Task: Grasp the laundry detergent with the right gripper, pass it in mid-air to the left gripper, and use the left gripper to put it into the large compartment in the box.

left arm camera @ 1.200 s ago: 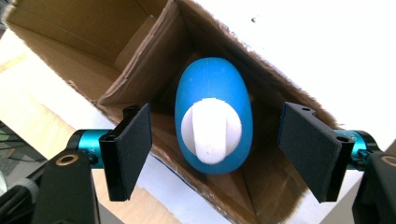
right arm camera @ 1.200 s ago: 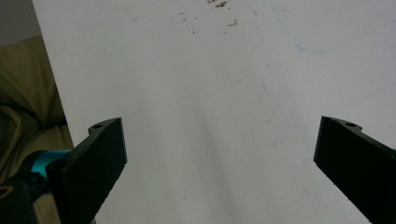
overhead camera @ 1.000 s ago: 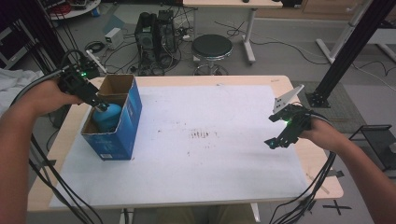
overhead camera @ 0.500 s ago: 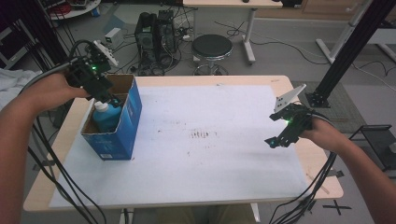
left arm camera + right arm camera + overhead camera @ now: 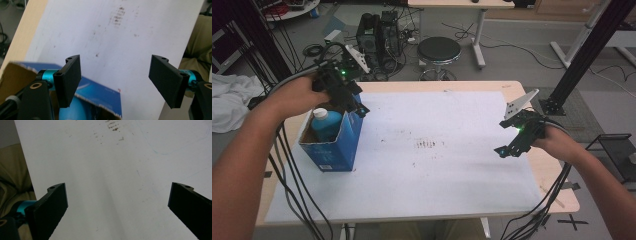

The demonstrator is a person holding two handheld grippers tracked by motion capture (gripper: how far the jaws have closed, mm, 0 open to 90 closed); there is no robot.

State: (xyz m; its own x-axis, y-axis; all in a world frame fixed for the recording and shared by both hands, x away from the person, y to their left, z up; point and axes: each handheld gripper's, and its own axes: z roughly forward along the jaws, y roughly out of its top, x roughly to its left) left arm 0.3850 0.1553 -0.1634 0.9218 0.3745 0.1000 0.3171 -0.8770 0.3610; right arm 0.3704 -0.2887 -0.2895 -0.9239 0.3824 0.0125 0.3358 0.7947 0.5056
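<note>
Hovering over the blue box (image 5: 332, 145) holding a blue bottle (image 5: 326, 122), the left gripper (image 5: 115, 77) gapes empty. The right gripper (image 5: 117, 207) spreads wide above the white sheet (image 5: 437, 165), gripping nothing.

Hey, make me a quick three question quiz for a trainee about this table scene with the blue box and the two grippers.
1. True or false: the left gripper holds the blue bottle.
2. Where does the bottle stand? A) on the white mat B) inside the blue box C) on the stool
3. Fill in: the right gripper has its jaws ____, with nothing between them.

Key
1. False; its jaws stand apart above the box with nothing between them.
2. B
3. open
</note>
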